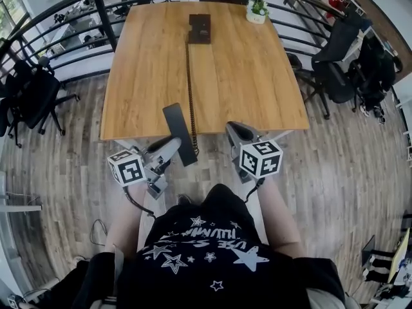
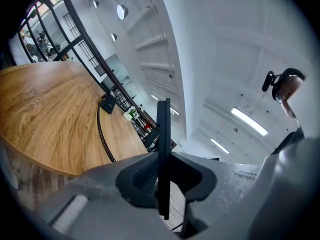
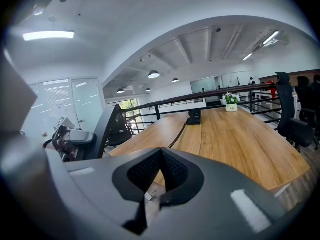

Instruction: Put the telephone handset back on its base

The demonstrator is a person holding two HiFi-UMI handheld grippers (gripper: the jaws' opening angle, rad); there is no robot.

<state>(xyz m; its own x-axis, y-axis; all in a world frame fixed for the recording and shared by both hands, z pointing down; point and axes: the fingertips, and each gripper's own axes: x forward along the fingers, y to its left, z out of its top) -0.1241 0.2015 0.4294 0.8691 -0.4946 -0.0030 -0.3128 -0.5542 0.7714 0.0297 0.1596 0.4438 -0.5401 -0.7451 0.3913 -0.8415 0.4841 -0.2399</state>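
Wood table (image 1: 257, 76) runs long. The left gripper (image 1: 168, 147) clamps the black handset (image 1: 179, 134) edge-on at the near edge, mid-carry. The right gripper (image 3: 159, 171) is pinched together, empty. The base (image 1: 199, 28) sits at the far end; next a long reach, handset laid flat on it. The coiled cord (image 1: 190, 89) between could snag. The potted plant (image 1: 257, 9) stands well aside.

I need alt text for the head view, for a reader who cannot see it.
Seen from above, the left gripper holds a black telephone handset at the near edge of a wooden table, its coiled cord running to the base at the far end. The right gripper is shut and empty beside it.
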